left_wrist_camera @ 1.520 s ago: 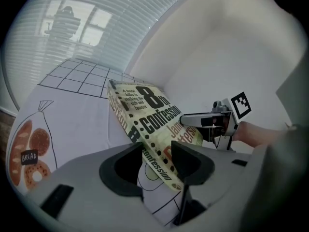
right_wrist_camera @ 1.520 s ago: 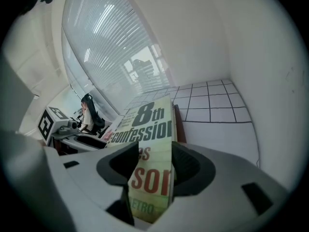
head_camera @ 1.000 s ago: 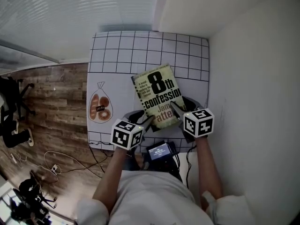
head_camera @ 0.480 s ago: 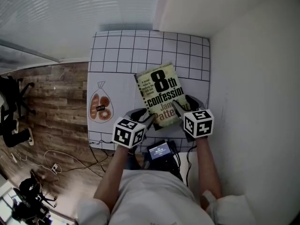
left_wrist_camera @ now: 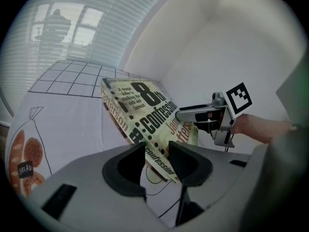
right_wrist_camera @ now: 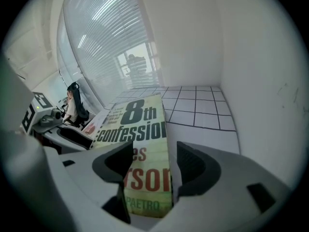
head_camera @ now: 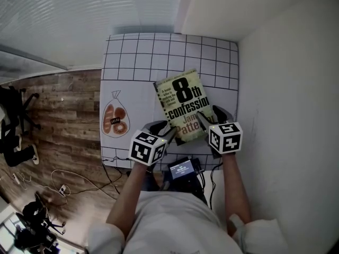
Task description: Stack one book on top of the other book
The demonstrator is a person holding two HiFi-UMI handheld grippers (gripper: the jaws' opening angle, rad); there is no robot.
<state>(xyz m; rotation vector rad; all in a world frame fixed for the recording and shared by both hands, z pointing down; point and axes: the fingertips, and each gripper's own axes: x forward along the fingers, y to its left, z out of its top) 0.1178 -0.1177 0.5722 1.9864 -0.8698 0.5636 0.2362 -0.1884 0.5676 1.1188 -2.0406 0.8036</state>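
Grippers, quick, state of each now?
Left gripper: just closed further onto the green-and-cream paperback book.
Right gripper: just opened, book loose between its jaws.

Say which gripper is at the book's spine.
The left gripper, jaws just closing around the book at its spine corner. The right gripper, jaws just opening, straddles its other bottom corner.

Count as we see it:
- One book (head_camera: pixel 183 106) shows its cover. We cannot tell whether a second lies beneath it.
- Two grippers: left gripper (head_camera: pixel 167 131), right gripper (head_camera: pixel 205 116).
- Two cubes (head_camera: pixel 147 147), one per gripper.
- One table (head_camera: pixel 137 62).
- One bread-bag print (head_camera: pixel 115 119) on the table.
- One small screen (head_camera: pixel 181 169).
- One chair (head_camera: pixel 13 110) on the floor.
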